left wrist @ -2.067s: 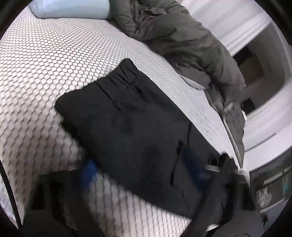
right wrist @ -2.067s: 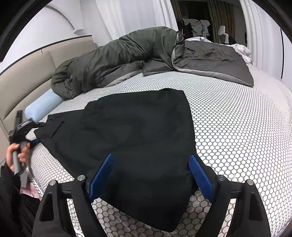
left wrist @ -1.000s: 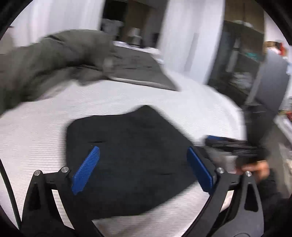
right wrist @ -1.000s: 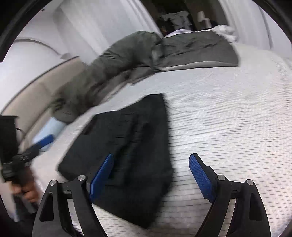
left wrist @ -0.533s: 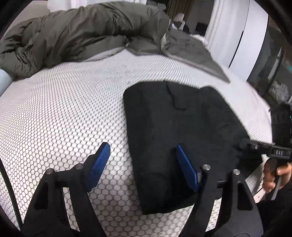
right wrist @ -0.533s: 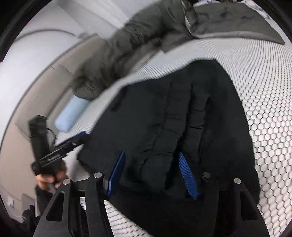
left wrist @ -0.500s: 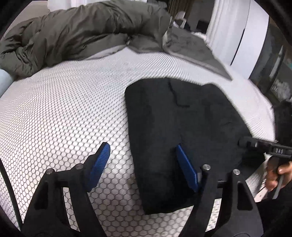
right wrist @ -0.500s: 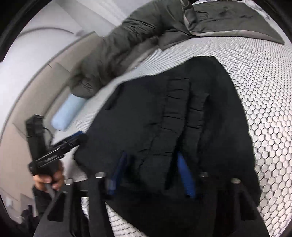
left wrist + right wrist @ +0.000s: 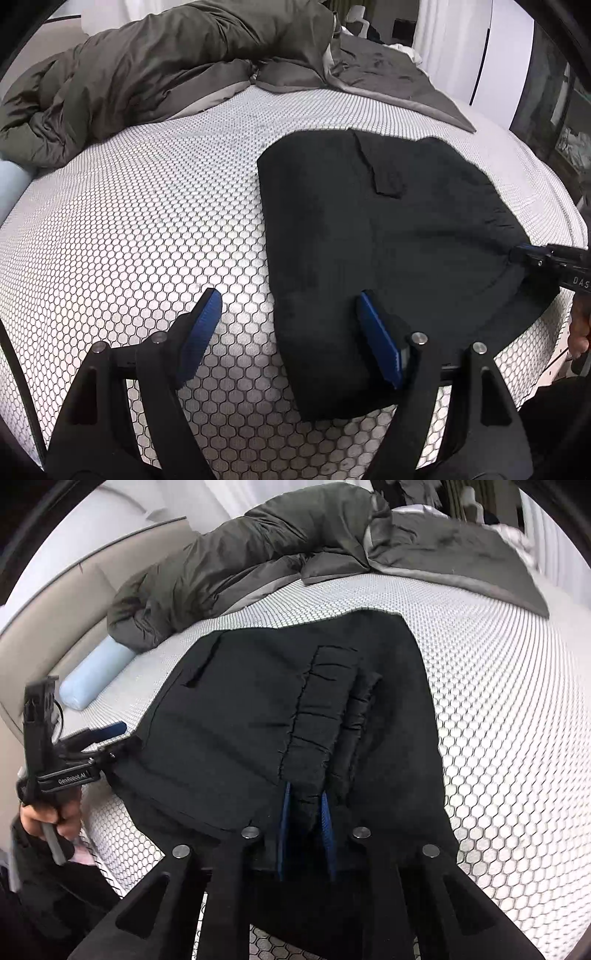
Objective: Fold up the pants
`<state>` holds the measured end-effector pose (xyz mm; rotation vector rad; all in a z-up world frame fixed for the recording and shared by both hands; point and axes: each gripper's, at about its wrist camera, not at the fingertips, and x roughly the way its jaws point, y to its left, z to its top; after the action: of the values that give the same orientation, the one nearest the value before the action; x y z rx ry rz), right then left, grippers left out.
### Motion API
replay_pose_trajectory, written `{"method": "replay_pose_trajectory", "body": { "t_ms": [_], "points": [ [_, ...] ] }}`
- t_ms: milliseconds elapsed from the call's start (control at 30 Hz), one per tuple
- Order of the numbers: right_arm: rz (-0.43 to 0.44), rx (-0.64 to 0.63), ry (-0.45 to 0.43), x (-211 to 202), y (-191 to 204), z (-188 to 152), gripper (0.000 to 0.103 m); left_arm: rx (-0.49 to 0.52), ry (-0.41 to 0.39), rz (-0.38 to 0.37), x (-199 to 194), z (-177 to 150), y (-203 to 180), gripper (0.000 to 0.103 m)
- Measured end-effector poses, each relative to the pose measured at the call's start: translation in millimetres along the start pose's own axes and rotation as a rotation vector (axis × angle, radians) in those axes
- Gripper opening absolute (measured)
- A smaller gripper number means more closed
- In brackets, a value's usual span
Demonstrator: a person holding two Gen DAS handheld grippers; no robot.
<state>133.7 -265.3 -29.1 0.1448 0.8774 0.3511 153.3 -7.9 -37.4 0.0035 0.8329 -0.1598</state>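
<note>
The black pants (image 9: 384, 236) lie folded on the honeycomb-patterned bed cover (image 9: 147, 221). My left gripper (image 9: 288, 325) is open, low over the near left edge of the pants, with its right pad over the cloth. My right gripper (image 9: 304, 812) is shut on the gathered waistband of the pants (image 9: 258, 716) at their near edge. Each gripper shows in the other's view: the right one (image 9: 535, 258) at the pants' right corner, the left one (image 9: 96, 746) at the pants' left edge.
A rumpled olive-grey duvet (image 9: 166, 62) lies along the far side of the bed. A light blue bolster (image 9: 92, 672) lies by the beige headboard (image 9: 55, 609). White curtains and dark furniture (image 9: 554, 92) stand beyond the bed's right edge.
My right gripper has closed from open onto the pants' waistband. My left gripper has swung around to the pants' left edge and narrowed its opening a little.
</note>
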Motion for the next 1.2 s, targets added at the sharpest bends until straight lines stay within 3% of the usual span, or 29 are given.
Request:
{"method": "replay_pose_trajectory", "body": {
  "t_ms": [67, 100, 200, 367, 500, 533, 567, 700, 833, 933, 1000, 1033, 1067, 1100, 1133, 1200],
  "points": [
    [0.009, 0.044, -0.039, -13, -7, 2, 0.052, -0.022, -0.038, -0.067, -10, 2, 1, 0.074],
    [0.003, 0.062, -0.067, -20, -12, 2, 0.056, -0.033, -0.062, -0.096, -15, 4, 1, 0.074],
    [0.066, 0.151, -0.087, -26, -30, 3, 0.057, -0.027, -0.088, -0.127, -20, 6, -3, 0.074],
    [0.236, 0.213, 0.009, 4, -38, 5, 0.056, 0.030, 0.008, -0.048, 5, 3, -17, 0.074],
    [0.198, 0.220, 0.026, 16, -38, 12, 0.032, 0.023, -0.004, -0.059, 3, 3, -16, 0.074],
    [0.195, 0.209, 0.004, 9, -32, 13, 0.016, 0.020, -0.006, -0.062, 3, 4, -16, 0.074],
    [0.219, 0.189, -0.030, -4, -23, 14, 0.011, 0.019, -0.009, -0.057, 2, 4, -15, 0.074],
    [0.266, 0.137, -0.149, -54, 1, 9, 0.010, 0.004, -0.016, -0.086, -4, 3, -11, 0.074],
    [0.225, 0.148, -0.088, -44, -3, -7, 0.010, 0.009, -0.013, -0.076, -6, 4, -10, 0.074],
    [0.095, 0.173, 0.033, -8, -22, -22, 0.019, 0.011, 0.006, -0.036, 0, 4, -6, 0.074],
    [0.114, 0.185, 0.039, -8, -28, -25, 0.022, 0.009, 0.008, -0.034, 1, 5, -5, 0.074],
    [0.128, 0.191, 0.027, -11, -27, -23, 0.032, 0.006, 0.006, -0.033, 0, 5, -5, 0.074],
    [0.142, 0.197, 0.016, -15, -28, -22, 0.051, 0.006, 0.005, -0.035, -1, 5, -4, 0.074],
    [0.160, 0.205, 0.009, -16, -30, -22, 0.058, 0.008, 0.006, -0.038, 0, 4, -4, 0.074],
    [0.196, 0.215, 0.009, -13, -32, -21, 0.062, 0.008, 0.007, -0.038, 1, 4, -3, 0.074],
    [0.232, 0.230, 0.011, -6, -36, -21, 0.061, -0.001, 0.011, -0.040, 2, 4, -1, 0.074]
  ]
}}
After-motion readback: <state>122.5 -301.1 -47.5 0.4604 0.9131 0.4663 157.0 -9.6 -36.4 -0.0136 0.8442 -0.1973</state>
